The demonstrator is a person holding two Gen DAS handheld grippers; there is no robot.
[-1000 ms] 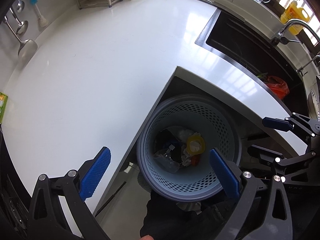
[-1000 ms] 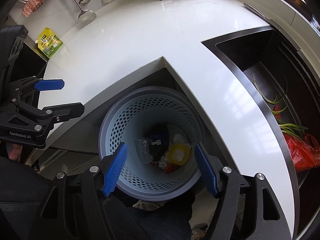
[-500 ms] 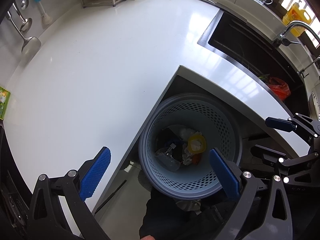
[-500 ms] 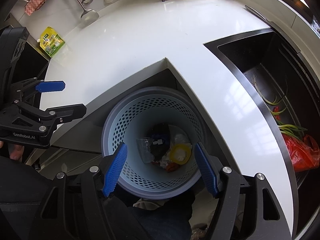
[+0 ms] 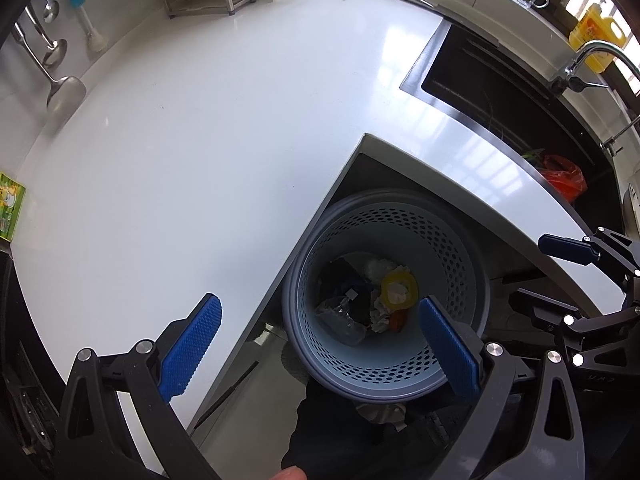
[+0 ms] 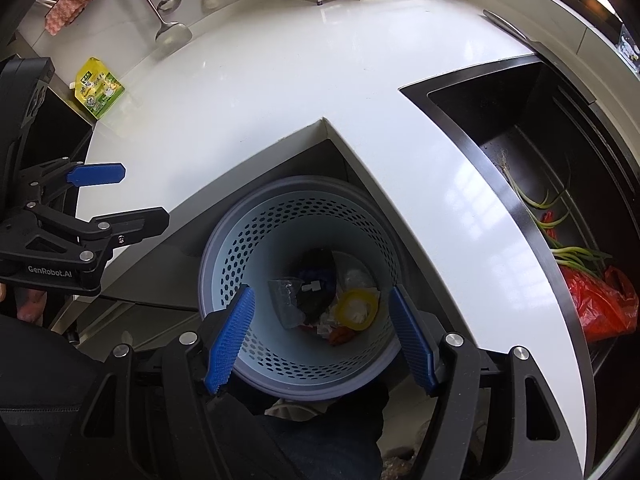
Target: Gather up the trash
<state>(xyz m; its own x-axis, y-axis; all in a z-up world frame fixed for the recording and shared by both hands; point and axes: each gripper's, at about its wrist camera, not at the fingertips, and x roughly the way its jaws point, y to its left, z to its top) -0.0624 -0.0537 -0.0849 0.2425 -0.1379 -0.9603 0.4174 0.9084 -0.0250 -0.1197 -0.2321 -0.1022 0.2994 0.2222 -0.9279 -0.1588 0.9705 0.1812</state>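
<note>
Hovering unchanged over the trash bin (image 6: 304,288), left gripper (image 5: 320,344) and right gripper (image 6: 320,336) are keeping jaws released and empty; no collection is progressing.

place: home kitchen | evidence: countertop (image 5: 192,152), sink (image 6: 532,152), ladles (image 6: 170,24)

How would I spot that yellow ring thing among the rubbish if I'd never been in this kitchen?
Find the inner corner of the white L-shaped countertop; tucked under it stands a round pale-blue perforated plastic bin. At its bottom, among crumpled paper, clear plastic and dark scraps, lies the yellow ring-shaped piece. It is the only bright yellow loop there, with a whitish centre.
</note>
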